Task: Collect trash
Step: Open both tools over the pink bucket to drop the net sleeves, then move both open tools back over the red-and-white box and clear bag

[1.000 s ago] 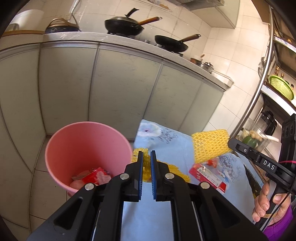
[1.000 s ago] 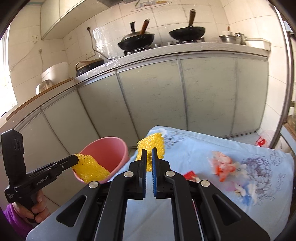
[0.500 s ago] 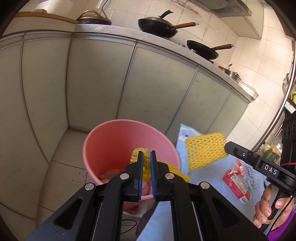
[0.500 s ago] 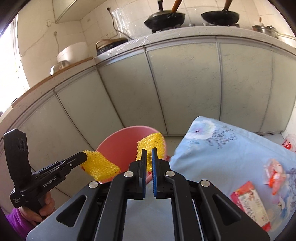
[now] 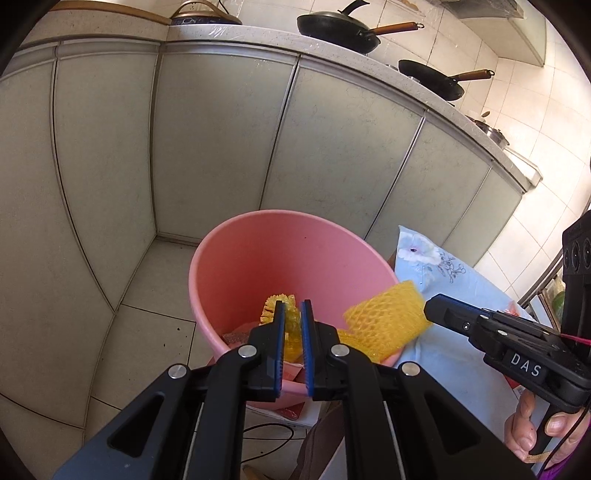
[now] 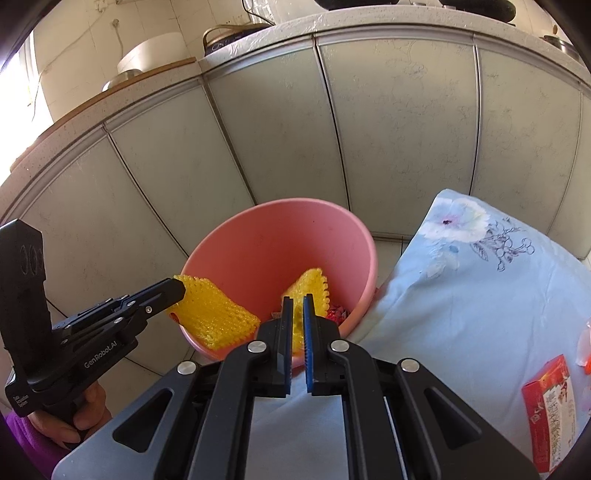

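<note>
A pink bin stands on the tiled floor beside the table; it also shows in the right wrist view. My left gripper is shut on a yellow foam net over the bin's mouth; this net shows in the right wrist view. My right gripper is shut on a second yellow foam net over the bin; it appears in the left wrist view. Red wrappers lie at the bin's bottom.
A table with a light blue floral cloth is right of the bin. A red box and a pinkish wrapper lie on it. Grey cabinet doors stand behind. Pans sit on the counter.
Both grippers have moved left from over the table to over the pink bin, each still holding its yellow net. The bin now fills the middle of both views.
</note>
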{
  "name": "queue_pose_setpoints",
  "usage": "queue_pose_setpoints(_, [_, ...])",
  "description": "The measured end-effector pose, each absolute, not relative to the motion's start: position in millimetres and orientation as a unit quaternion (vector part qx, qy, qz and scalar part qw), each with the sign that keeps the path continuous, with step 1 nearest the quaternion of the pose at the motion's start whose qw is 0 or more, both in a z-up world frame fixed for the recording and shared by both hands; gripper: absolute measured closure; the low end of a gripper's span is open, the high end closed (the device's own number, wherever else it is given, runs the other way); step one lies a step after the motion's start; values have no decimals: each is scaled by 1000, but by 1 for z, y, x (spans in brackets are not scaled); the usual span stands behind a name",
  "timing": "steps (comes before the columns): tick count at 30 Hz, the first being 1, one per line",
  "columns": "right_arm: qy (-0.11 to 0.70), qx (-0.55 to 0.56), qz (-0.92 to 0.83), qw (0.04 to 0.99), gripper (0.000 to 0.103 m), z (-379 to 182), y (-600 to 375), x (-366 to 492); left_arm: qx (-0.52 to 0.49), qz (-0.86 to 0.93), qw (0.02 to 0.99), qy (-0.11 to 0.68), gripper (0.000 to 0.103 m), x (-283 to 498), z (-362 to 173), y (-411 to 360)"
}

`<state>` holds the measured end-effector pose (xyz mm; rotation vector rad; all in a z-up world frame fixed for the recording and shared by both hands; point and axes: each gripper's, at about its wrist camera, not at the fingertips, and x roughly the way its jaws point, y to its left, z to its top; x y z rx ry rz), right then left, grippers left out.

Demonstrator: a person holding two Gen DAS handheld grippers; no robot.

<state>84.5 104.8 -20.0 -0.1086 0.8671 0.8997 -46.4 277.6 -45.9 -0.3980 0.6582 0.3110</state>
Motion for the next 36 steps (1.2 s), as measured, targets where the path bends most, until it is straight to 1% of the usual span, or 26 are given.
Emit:
queue_pose_setpoints(2, [410, -51, 421, 808, 97, -21, 104, 84, -195, 154, 913, 323, 92, -45, -48, 278])
queue_pose_setpoints(4, [412, -51, 420, 807, 97, -21, 103, 84, -198, 158, 911, 324, 92, -45, -50, 278])
queue_pose_setpoints(6, [414, -52, 418, 807, 97, -21, 102, 84, -202, 160, 910, 326, 89, -44, -50, 279])
queue_pose_setpoints(7, [415, -52, 416, 807, 97, -21, 102, 85, -203, 161, 909, 327, 86, -44, -50, 280])
queue_pose_setpoints(10, [418, -48, 414, 807, 97, -22, 99, 86, -205, 169, 906, 329, 73, -45, -49, 280])
queue_pose_setpoints(14, [420, -47, 412, 807, 97, -22, 93, 86, -209, 171, 906, 327, 66, -47, -46, 281])
queue_pose_setpoints(17, [418, -47, 412, 808, 96, -21, 90, 84, -207, 170, 908, 323, 65, -49, -41, 279])
queue_pose_setpoints(19, [416, -44, 412, 809, 91, -20, 86, 83, -205, 168, 909, 320, 64, -50, -38, 277])
queue_pose_setpoints(21, [411, -43, 412, 812, 83, -17, 82, 81, -201, 167, 911, 319, 64, -50, -36, 274])
queue_pose_setpoints(23, [407, -41, 411, 815, 81, -15, 77, 79, -198, 164, 912, 319, 63, -49, -34, 271])
queue_pose_setpoints(36, [399, -28, 378, 835, 79, -9, 24, 71, -184, 127, 920, 323, 62, -43, -23, 240])
